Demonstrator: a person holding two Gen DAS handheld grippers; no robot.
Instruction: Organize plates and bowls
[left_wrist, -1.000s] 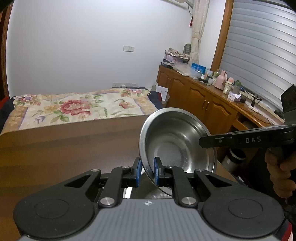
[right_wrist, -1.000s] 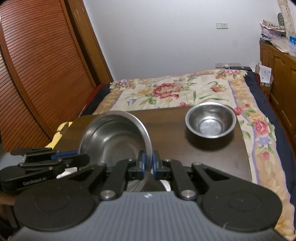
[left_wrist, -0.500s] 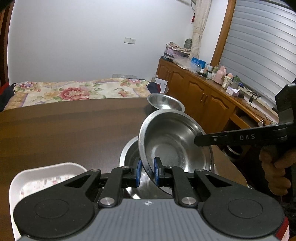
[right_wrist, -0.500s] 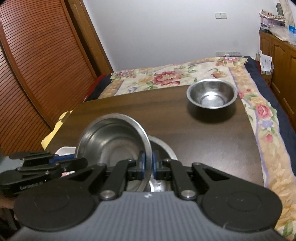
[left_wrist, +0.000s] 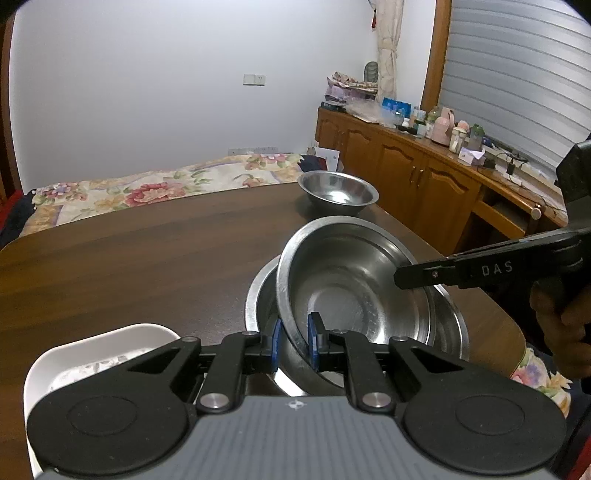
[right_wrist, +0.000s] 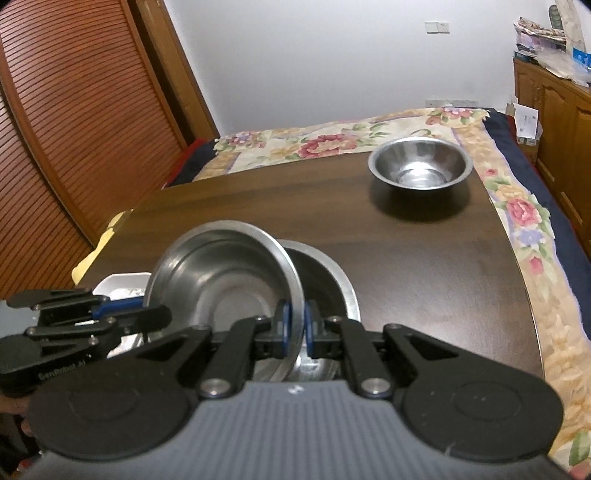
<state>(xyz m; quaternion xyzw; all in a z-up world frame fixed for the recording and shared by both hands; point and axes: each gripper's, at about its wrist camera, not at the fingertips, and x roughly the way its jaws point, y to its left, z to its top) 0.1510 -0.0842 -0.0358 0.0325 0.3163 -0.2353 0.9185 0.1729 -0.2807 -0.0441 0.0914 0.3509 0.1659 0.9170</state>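
Wrist views close, angled down — sharing table (left_wrist: 155, 258)

Premises: a lived-in bedroom of a private home. A bed (right_wrist: 332, 144) with a floral quilt stands against a plain white wall (left_wrist: 147, 92), directly behind a dark wooden counter (left_wrist: 129, 258). A run of low wooden cabinets (left_wrist: 406, 166) lines one side — its top is crowded with bottles, small containers, boxes and stacked papers. A pale curtain (left_wrist: 388, 48) hangs in the corner beside a large slatted shutter (left_wrist: 517, 85). On the opposite side stand louvred wooden doors (right_wrist: 62, 129). Wall switch and socket strip are of domestic type. Steel bowls (right_wrist: 421, 166) and a white dish (left_wrist: 92, 354) sit on the counter — ordinary household tableware.
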